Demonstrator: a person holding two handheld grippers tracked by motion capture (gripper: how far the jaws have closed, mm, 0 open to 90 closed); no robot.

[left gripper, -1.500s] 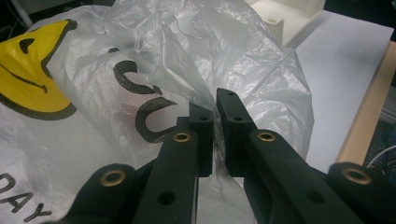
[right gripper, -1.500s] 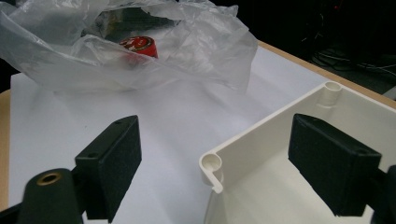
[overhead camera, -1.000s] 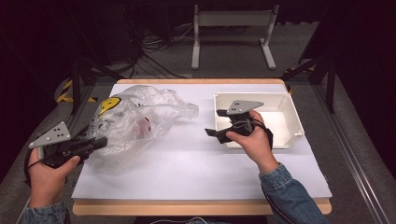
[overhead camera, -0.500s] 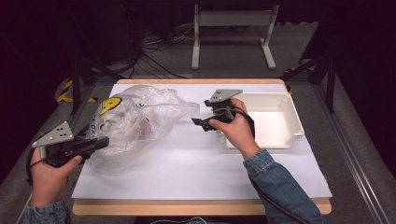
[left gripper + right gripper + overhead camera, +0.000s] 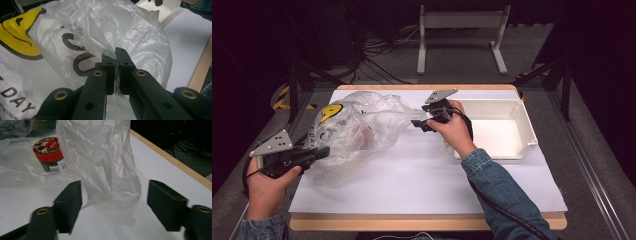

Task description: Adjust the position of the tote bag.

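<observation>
A crumpled clear plastic bag [image 5: 362,127] with a yellow smiley print [image 5: 330,112] lies on the left half of the white table. Inside it is a can with a red lid [image 5: 48,153], lying tilted. My left gripper [image 5: 319,151] is at the bag's near left corner. In the left gripper view it [image 5: 115,53] is shut on a fold of the bag [image 5: 140,32]. My right gripper [image 5: 417,123] is at the bag's right end. In the right gripper view it [image 5: 115,187] is open, with a raised flap of the bag [image 5: 105,162] between its jaws, touching neither.
A white tray [image 5: 532,135] stands to the right of the bag, behind the right hand, and its corner [image 5: 165,10] lies beyond the bag in the left gripper view. The table's wooden edge [image 5: 175,162] runs close on the right. Cables and a stand lie on the floor behind.
My right gripper has moved left from over the tray to the bag's right end. The left gripper has kept its place on the bag.
</observation>
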